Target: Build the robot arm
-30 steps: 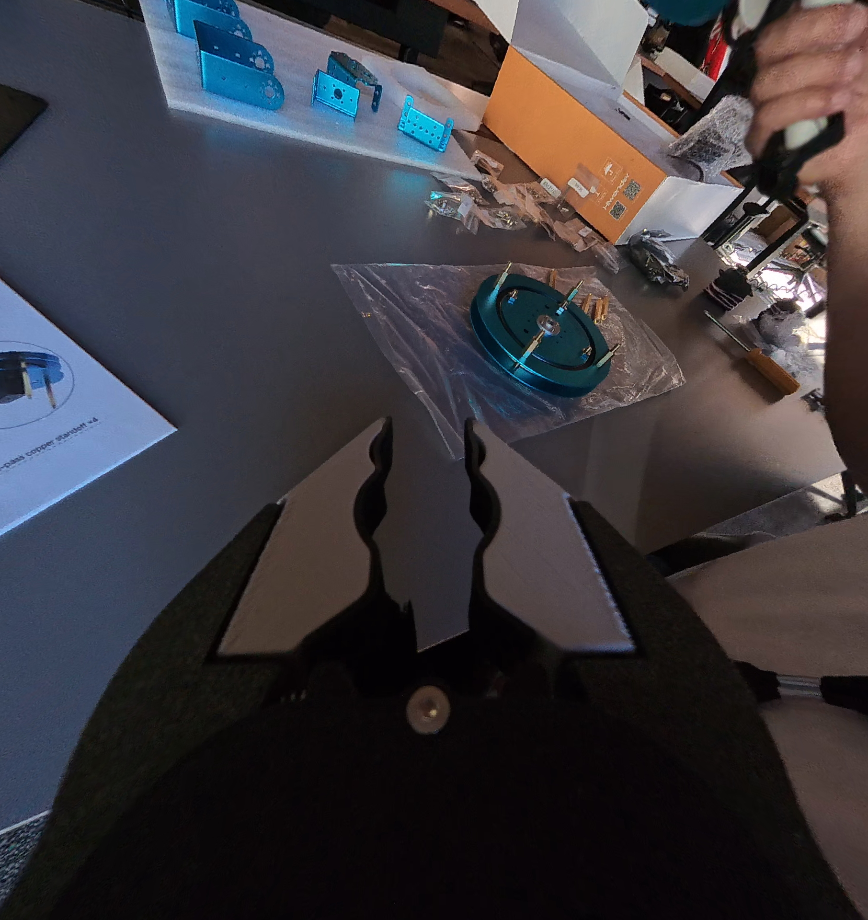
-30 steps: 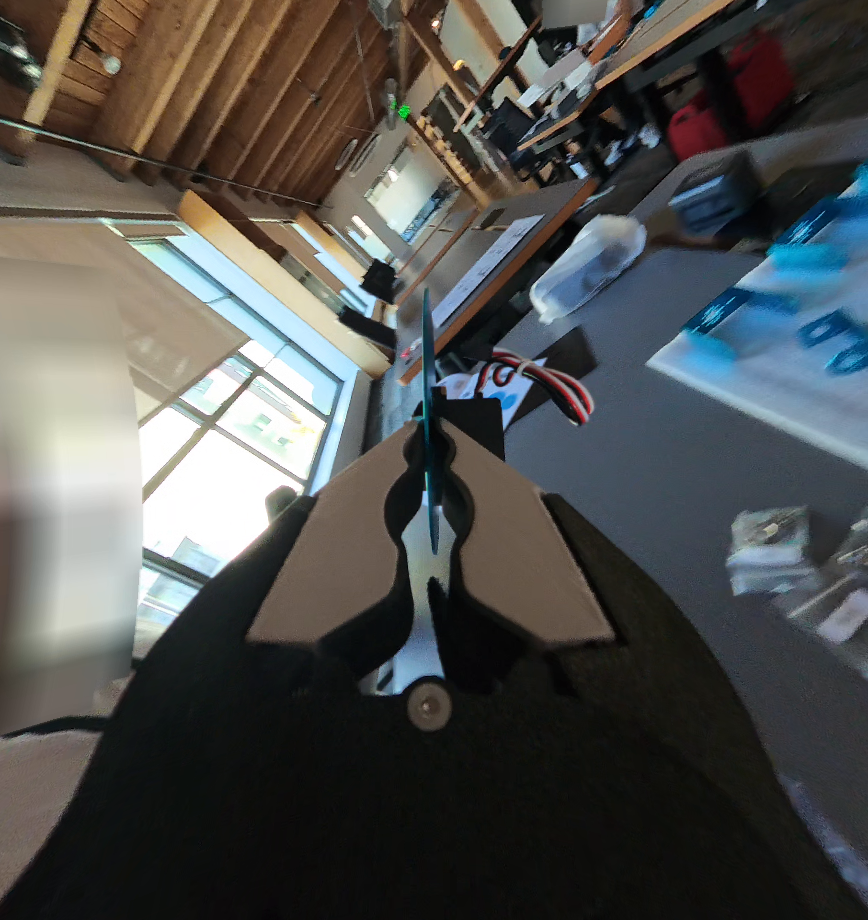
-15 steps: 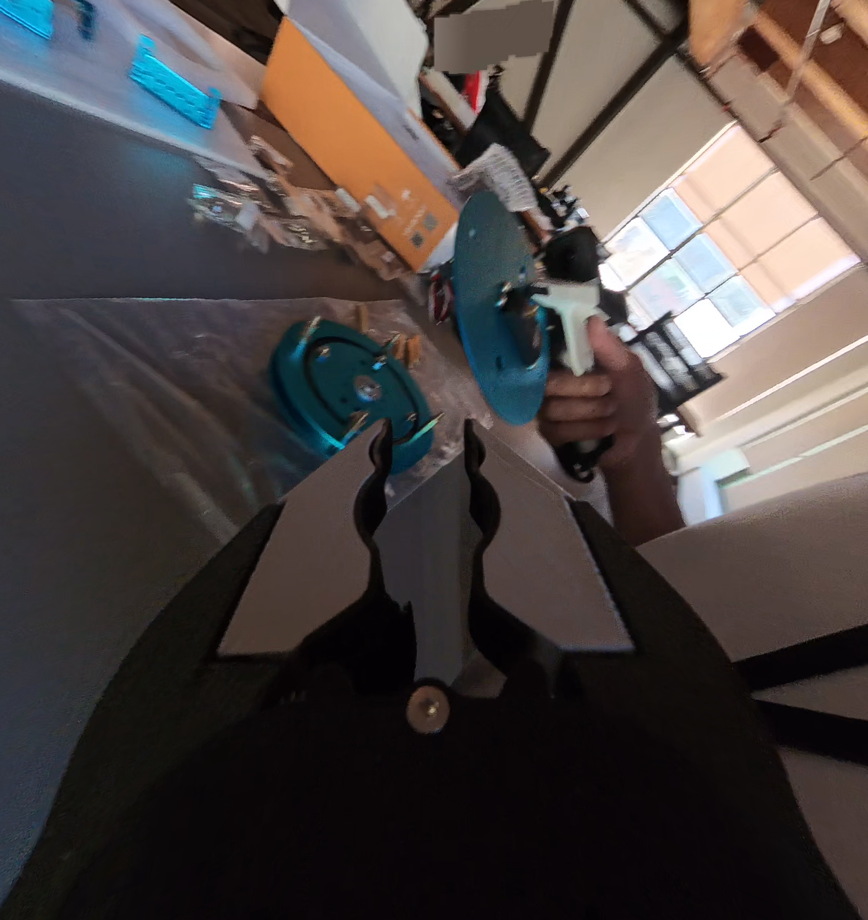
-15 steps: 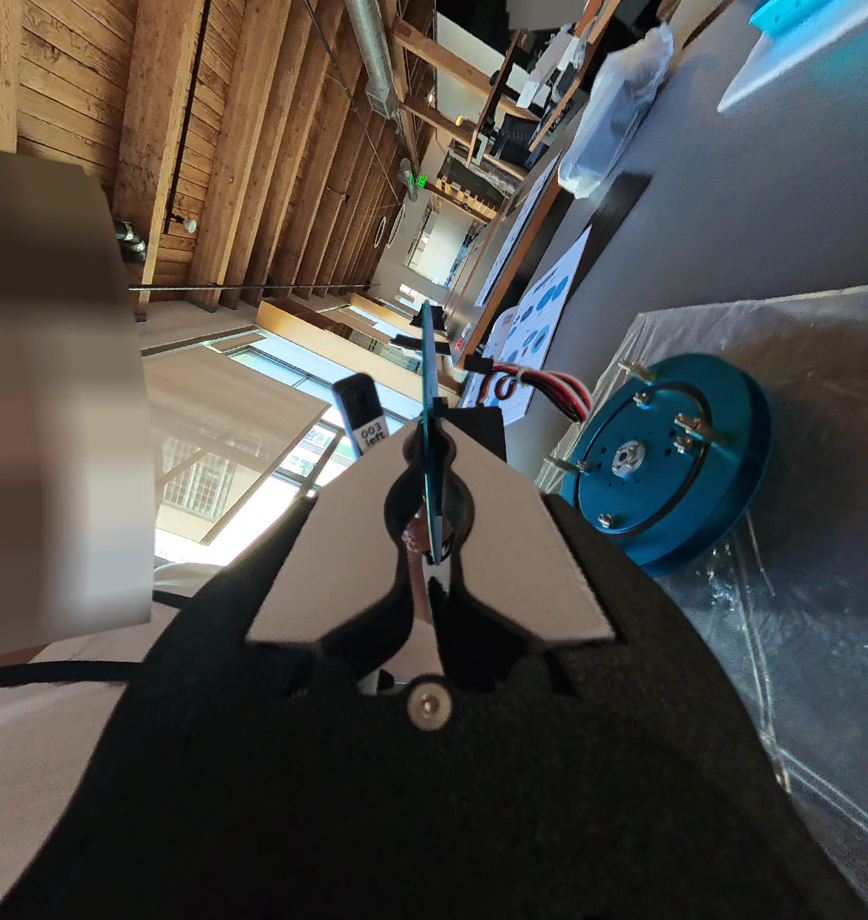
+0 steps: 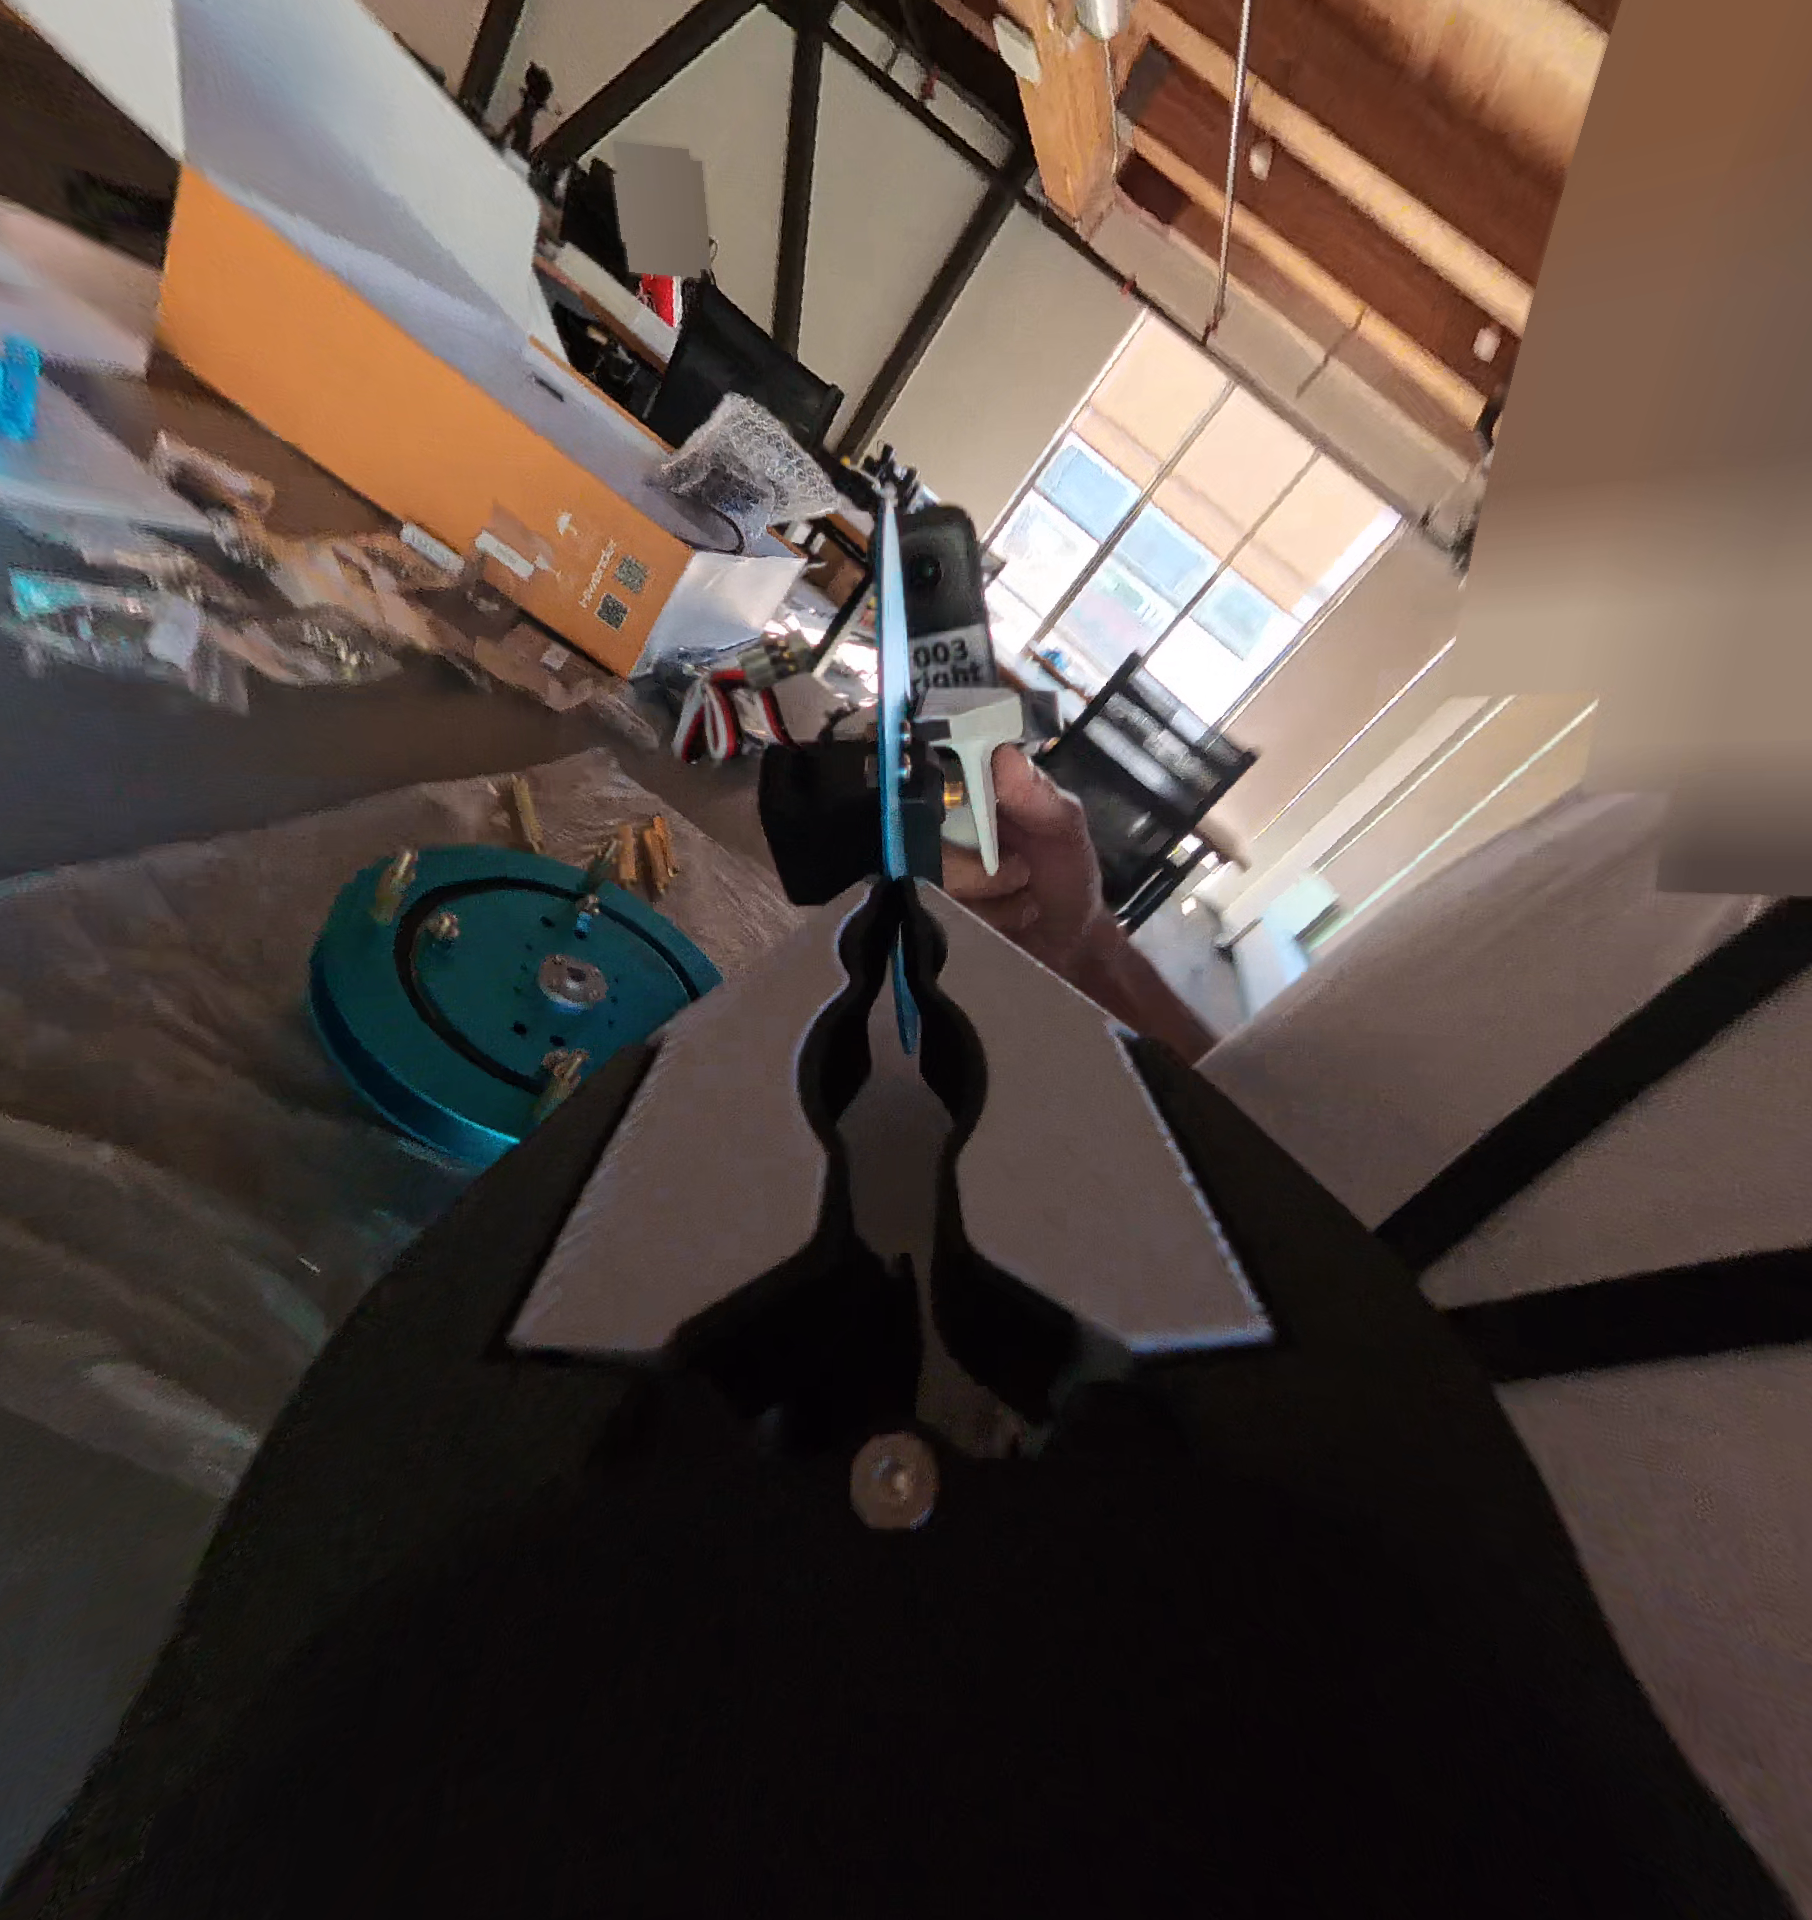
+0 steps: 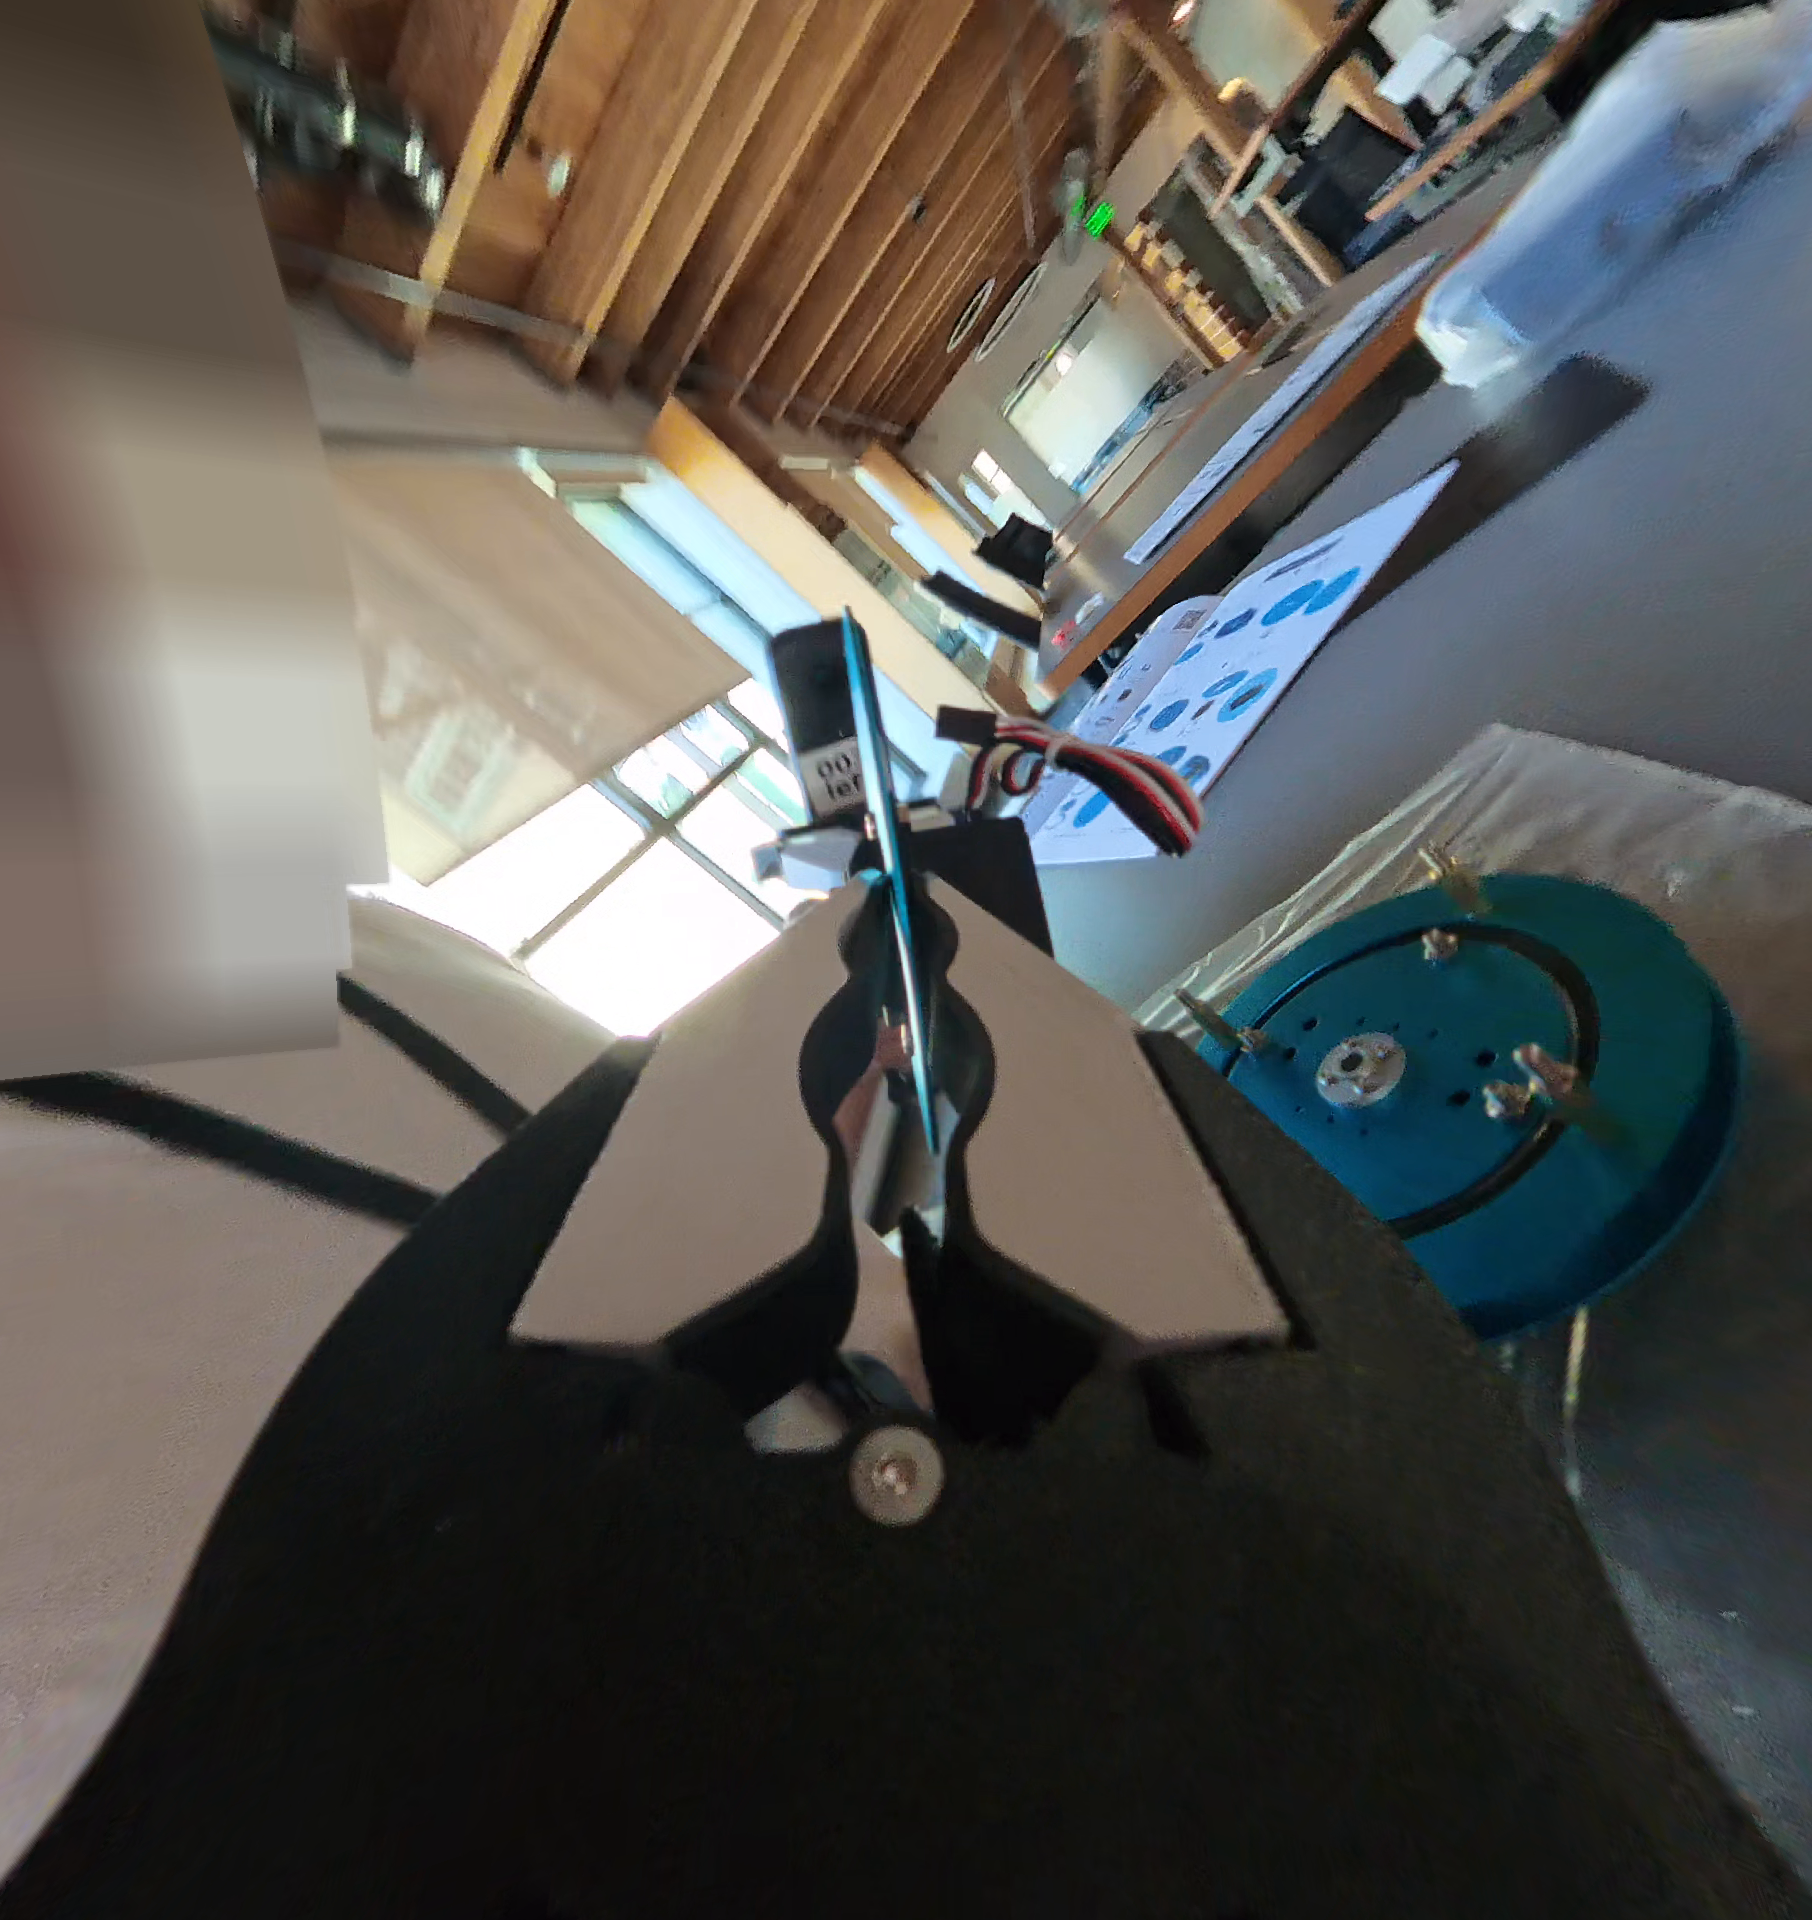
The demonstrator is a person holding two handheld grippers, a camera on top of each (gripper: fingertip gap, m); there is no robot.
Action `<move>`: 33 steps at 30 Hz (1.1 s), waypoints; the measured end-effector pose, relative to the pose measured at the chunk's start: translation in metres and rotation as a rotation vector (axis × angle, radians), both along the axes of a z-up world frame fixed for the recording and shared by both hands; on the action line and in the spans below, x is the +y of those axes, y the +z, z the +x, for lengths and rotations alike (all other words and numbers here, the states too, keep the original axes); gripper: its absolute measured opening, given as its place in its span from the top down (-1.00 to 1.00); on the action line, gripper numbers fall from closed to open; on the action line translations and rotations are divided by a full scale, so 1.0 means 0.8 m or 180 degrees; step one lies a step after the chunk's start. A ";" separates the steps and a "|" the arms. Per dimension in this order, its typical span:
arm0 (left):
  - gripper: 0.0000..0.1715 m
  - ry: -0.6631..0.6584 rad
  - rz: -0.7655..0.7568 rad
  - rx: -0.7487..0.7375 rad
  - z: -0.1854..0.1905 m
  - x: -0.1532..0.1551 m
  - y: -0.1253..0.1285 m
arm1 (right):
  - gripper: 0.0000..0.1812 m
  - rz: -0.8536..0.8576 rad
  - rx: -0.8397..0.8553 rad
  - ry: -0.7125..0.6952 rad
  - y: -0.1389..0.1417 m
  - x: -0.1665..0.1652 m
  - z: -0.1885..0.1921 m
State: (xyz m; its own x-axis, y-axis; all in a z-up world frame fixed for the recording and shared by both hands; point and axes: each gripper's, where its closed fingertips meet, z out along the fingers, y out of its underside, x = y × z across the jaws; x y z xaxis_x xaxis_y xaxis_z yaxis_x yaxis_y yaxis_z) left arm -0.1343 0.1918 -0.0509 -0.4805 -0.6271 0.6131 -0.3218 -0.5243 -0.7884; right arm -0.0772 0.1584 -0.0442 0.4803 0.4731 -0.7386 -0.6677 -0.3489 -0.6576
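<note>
Fingers point(image 5: 860, 997) of both the left gripper point(image 5: 889, 914) and right gripper point(image 6: 886, 904) are clamped on one thin blue plate point(image 5: 889, 748), which could be twisted loose by uneven pulling.

Two grippers show: the left gripper point(image 5: 897, 914) and the right gripper point(image 6: 886, 894). One thin blue disc point(image 5: 889, 727) stands edge-on between them. One thick teal round base point(image 5: 486, 1029) lies on one clear plastic sheet point(image 5: 154, 987). Four brass standoffs point(image 5: 395, 883) rise from the base; a few loose ones point(image 5: 642, 847) lie beside it, too blurred to count. One orange box point(image 5: 382, 416) sits on the counter point(image 5: 81, 748).
</note>
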 end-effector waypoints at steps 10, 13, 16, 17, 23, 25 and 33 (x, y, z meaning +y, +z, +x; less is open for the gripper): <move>1.00 -0.0220 0.1865 -0.1047 -0.040 -0.051 0.026 | 0.98 0.0822 -0.1614 0.0412 0.015 -0.054 -0.042; 1.00 -0.0220 0.1834 -0.1008 -0.042 -0.051 0.025 | 0.98 0.0803 -0.1568 0.0400 0.014 -0.052 -0.043; 1.00 -0.0129 0.1726 -0.0910 -0.048 -0.045 0.021 | 0.97 0.0770 -0.1514 0.0424 0.010 -0.043 -0.049; 1.00 -0.0081 0.1677 -0.0858 -0.052 -0.042 0.020 | 0.97 0.0751 -0.1502 0.0445 0.008 -0.039 -0.052; 1.00 0.0293 0.1189 -0.0518 -0.079 -0.012 0.004 | 0.95 0.0532 -0.1427 0.0544 -0.007 0.001 -0.073; 1.00 0.0402 0.0917 -0.0393 -0.087 0.000 -0.001 | 0.93 0.0398 -0.1438 0.0549 -0.014 0.016 -0.081; 1.00 0.0696 0.0447 0.0068 -0.118 0.037 -0.035 | 0.88 0.0297 -0.1338 0.0374 -0.011 0.046 -0.080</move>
